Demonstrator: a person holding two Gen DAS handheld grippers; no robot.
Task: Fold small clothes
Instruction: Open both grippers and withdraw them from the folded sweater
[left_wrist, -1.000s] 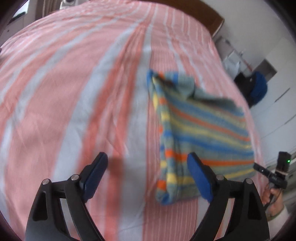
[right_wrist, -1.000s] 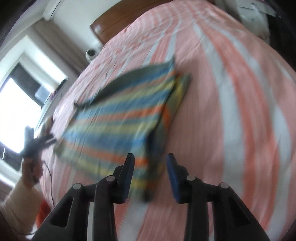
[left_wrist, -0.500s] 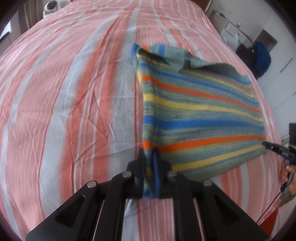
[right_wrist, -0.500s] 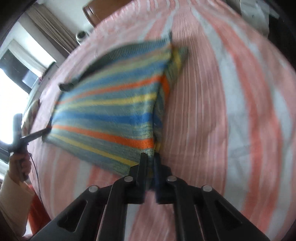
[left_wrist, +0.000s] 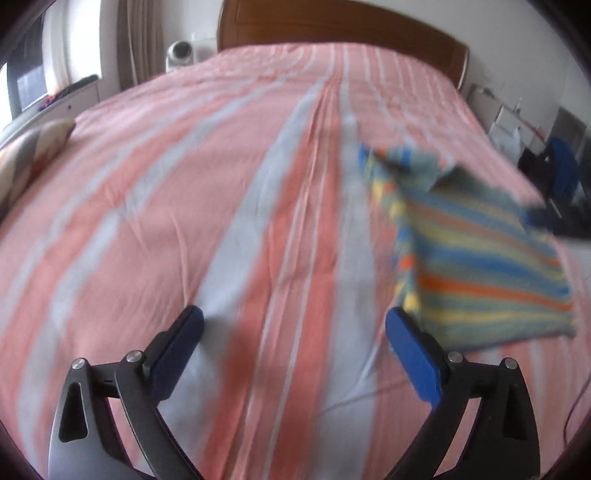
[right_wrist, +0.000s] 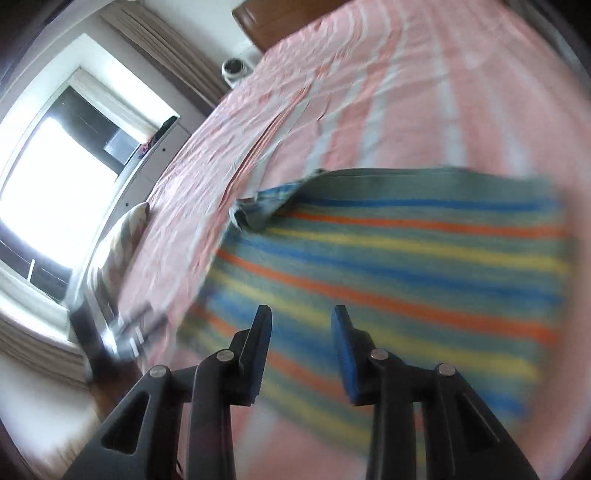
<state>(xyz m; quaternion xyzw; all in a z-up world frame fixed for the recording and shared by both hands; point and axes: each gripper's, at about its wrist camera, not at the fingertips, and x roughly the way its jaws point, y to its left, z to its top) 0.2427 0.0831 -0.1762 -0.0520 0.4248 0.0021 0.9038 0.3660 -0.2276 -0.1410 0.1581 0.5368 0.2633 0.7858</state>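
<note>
Both tongs, left (left_wrist: 293, 325) and right (right_wrist: 301, 325), are opening, empty, over the seemingly folded striped cloth (right_wrist: 388, 273) (blurred).

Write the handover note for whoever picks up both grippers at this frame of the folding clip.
Left gripper: jaws opening, nothing between them, over bare bedsheet.
Right gripper: jaws opening, nothing between them, above the striped knit garment.
Garment: folded flat on the striped bedsheet, one corner flap turned up at its far end; it lies right of the left gripper.
Done: at least one fold.
Left: flatten the flap, probably fold once more.
</note>
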